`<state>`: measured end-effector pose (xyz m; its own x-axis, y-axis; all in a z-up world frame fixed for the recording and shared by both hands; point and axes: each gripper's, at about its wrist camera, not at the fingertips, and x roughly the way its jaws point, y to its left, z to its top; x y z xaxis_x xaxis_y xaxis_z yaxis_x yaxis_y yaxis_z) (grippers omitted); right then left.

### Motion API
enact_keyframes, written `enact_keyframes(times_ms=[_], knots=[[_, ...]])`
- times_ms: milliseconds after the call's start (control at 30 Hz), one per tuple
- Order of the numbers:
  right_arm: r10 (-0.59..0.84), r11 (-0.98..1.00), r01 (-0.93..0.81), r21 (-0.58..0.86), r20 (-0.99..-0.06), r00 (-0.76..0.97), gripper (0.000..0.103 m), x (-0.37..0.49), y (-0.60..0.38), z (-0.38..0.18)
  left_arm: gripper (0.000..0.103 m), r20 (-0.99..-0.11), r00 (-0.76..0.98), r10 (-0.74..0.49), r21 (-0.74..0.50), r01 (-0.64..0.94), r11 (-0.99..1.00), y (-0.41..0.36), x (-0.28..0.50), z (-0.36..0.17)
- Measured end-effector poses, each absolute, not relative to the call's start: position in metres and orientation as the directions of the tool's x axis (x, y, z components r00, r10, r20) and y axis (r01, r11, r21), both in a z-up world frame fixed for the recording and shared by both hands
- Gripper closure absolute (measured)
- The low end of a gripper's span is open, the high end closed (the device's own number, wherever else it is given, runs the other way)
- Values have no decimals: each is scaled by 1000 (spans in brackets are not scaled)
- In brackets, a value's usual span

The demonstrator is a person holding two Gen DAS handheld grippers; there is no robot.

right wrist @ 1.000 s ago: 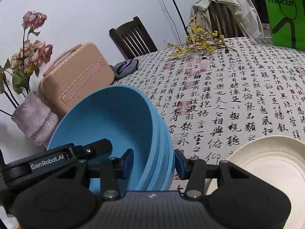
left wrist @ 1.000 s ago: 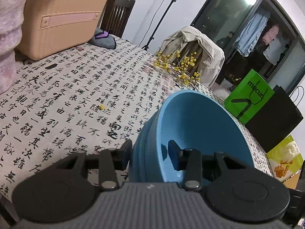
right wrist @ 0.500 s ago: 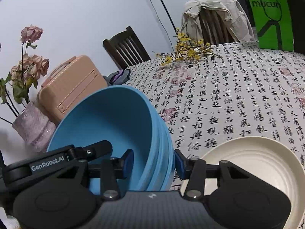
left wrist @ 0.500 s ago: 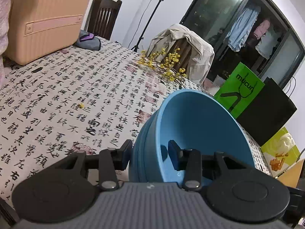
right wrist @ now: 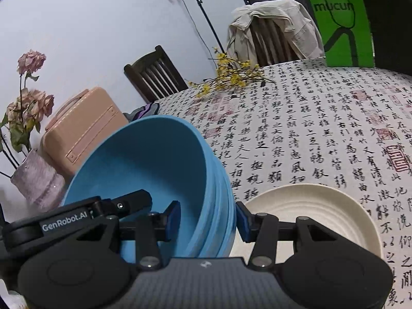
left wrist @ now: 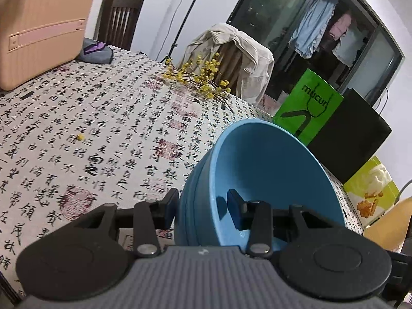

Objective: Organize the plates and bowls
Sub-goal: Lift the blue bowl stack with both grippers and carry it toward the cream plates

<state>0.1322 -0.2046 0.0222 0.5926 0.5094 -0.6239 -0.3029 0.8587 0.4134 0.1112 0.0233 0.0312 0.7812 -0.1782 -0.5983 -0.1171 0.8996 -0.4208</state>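
Cream ribbed round plate point(right wrist: 309, 216) looms larger, nearer than second ago, lying just right of right gripper point(right wrist: 206, 219); left gripper point(left wrist: 203, 206), right gripper each clamp rim of stacked blue bowls point(right wrist: 154, 170).

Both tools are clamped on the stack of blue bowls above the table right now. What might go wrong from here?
1. The blue bowls are gripped only at opposite rim walls by the left tool and the right tool; if the hands drift apart or twist, the nested bowls may slip or separate.
2. The cream plate lies just beside the right tool, so lowering the stack here might knock it.
3. The stack looks tilted, so the inner bowl may slide out.
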Motion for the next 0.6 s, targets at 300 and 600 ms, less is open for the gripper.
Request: enact_keyframes(times_ms=[300,600], knots=[[485,870,-268,414,-623,614,57,129,-230,20,61,-605,768,-211,-413,-76,907,0,117,29],[454,883,-226,412,-623,637,57,124,-252,18,61,-615,750,-244,-404,-33,914,-23,119,26]])
